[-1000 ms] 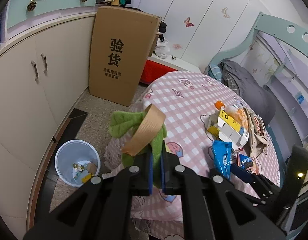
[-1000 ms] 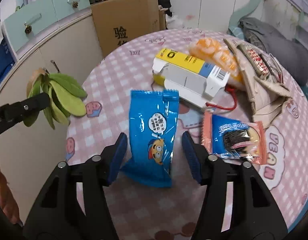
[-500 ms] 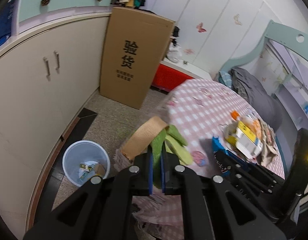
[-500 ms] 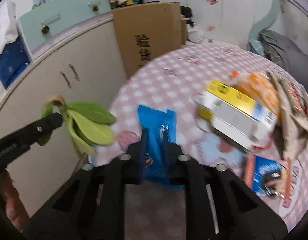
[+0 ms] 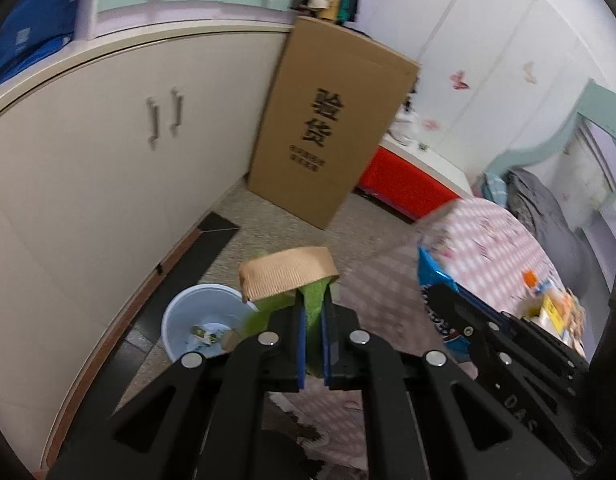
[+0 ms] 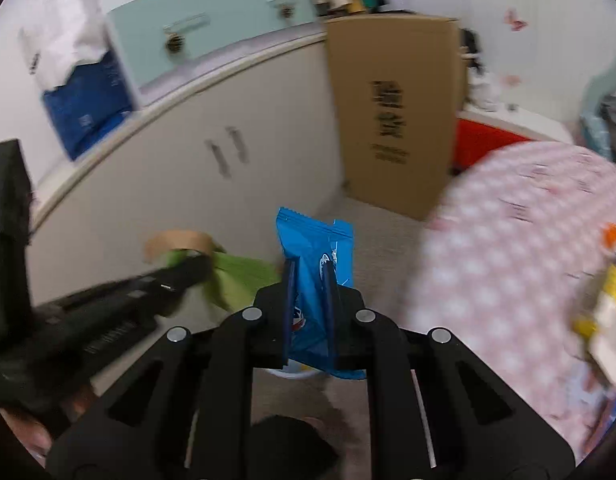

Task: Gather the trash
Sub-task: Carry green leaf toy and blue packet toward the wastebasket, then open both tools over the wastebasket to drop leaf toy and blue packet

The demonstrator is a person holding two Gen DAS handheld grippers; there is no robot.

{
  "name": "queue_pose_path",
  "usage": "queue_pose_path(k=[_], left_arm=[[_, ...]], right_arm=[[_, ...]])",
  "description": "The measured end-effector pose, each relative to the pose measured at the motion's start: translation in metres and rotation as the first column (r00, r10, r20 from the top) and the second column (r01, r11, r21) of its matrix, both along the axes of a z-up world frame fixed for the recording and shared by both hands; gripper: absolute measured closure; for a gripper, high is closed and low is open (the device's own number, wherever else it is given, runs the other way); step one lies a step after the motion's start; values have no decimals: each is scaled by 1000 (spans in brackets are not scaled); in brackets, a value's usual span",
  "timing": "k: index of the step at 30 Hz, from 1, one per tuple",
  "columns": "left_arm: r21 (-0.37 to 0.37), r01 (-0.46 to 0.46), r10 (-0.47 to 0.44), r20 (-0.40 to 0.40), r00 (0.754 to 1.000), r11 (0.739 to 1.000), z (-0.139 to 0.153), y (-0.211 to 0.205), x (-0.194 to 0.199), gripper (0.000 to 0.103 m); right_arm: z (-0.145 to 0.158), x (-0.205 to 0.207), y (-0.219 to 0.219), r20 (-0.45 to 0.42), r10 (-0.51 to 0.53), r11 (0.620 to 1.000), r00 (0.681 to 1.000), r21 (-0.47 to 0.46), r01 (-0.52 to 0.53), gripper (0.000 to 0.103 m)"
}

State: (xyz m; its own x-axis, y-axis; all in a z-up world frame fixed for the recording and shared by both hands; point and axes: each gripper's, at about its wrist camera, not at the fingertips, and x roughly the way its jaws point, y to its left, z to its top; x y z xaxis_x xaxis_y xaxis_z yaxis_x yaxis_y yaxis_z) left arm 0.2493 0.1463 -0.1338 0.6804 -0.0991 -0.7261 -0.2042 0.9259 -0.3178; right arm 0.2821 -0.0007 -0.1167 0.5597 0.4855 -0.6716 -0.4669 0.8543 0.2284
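While your left gripper point(image 5: 312, 320) stays clamped on the green leaf-shaped cloth point(image 5: 314, 304) with its tan webbing loop point(image 5: 285, 270), it hangs above the floor with the pale blue waste bin point(image 5: 179, 320) just below and left of it. Your right gripper point(image 6: 310, 280), its jaws having just closed, pinches the blue snack wrapper point(image 6: 316, 248) upright, off the pink checked table point(image 6: 508, 240). Behind both stands the tall cardboard box point(image 6: 392, 112) against the cream cabinet point(image 5: 107, 140).
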Motion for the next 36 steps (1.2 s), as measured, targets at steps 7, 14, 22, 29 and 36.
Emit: queue_pose_path(k=[7, 14, 22, 29, 36], left_arm=[[20, -137, 138, -58, 989, 990, -23, 54, 7, 97], [50, -201, 206, -126, 970, 978, -48, 86, 11, 97], [48, -188, 193, -156, 969, 981, -60, 87, 19, 97], [71, -177, 186, -158, 970, 982, -61, 82, 25, 97], [89, -167, 180, -158, 971, 982, -61, 77, 36, 97]], right_arm=[[-28, 31, 69, -48, 115, 992, 992, 50, -112, 84], [-45, 39, 88, -69, 94, 995, 993, 50, -91, 45], [-48, 36, 78, -74, 64, 998, 995, 35, -61, 44], [-44, 36, 69, -46, 20, 1000, 999, 20, -19, 43], [-36, 37, 51, -6, -43, 999, 999, 33, 43, 41]])
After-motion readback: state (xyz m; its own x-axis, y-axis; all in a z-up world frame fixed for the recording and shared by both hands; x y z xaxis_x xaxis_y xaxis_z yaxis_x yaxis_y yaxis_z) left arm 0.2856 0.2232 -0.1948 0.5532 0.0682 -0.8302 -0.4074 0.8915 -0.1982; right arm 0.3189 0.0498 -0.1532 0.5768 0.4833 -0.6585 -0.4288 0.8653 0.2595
